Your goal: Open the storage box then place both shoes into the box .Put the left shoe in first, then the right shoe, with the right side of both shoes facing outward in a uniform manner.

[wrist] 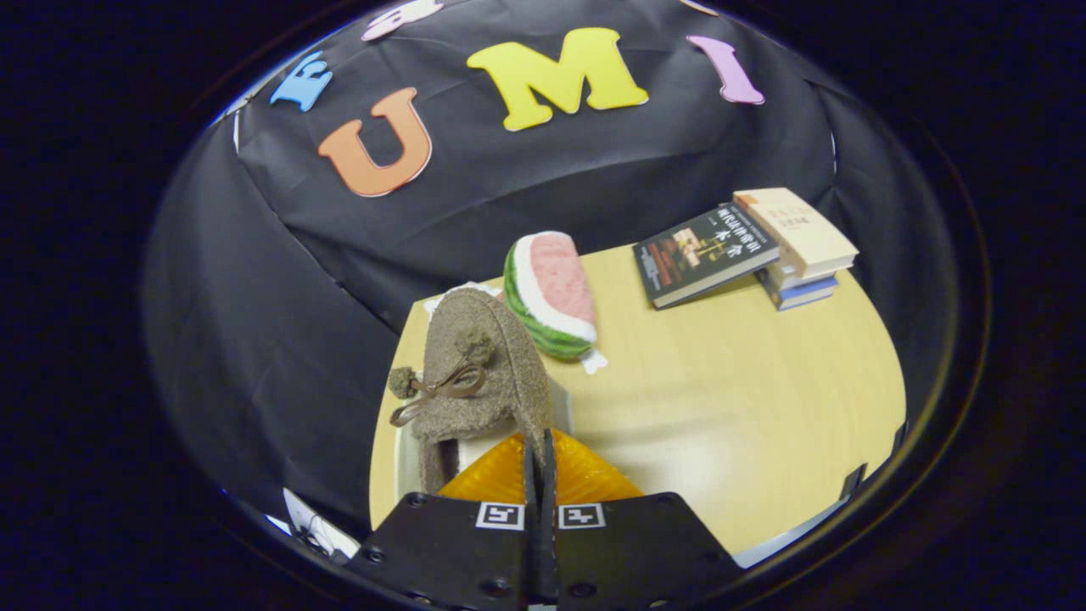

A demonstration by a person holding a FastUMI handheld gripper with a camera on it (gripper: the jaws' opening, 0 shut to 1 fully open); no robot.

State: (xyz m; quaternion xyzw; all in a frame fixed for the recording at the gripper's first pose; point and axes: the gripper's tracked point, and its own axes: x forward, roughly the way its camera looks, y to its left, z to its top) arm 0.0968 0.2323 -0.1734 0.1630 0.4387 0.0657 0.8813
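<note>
Tongs: pinched together on the rim of the brown shoe | shoe: held above the counter edge, its sole hidden | beyond: watermelon cushion, books.

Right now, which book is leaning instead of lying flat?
The dark-covered book: it leans against the stack of books, beyond the closed jaws pinching the brown shoe.

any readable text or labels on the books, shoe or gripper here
Dark book: cover print in Chinese characters, too blurred to read.
Cream book on the stack: title too small to read.
Gripper, shut on the brown fuzzy shoe: two square black-and-white markers, no words.
Watermelon plush: no text.
</note>
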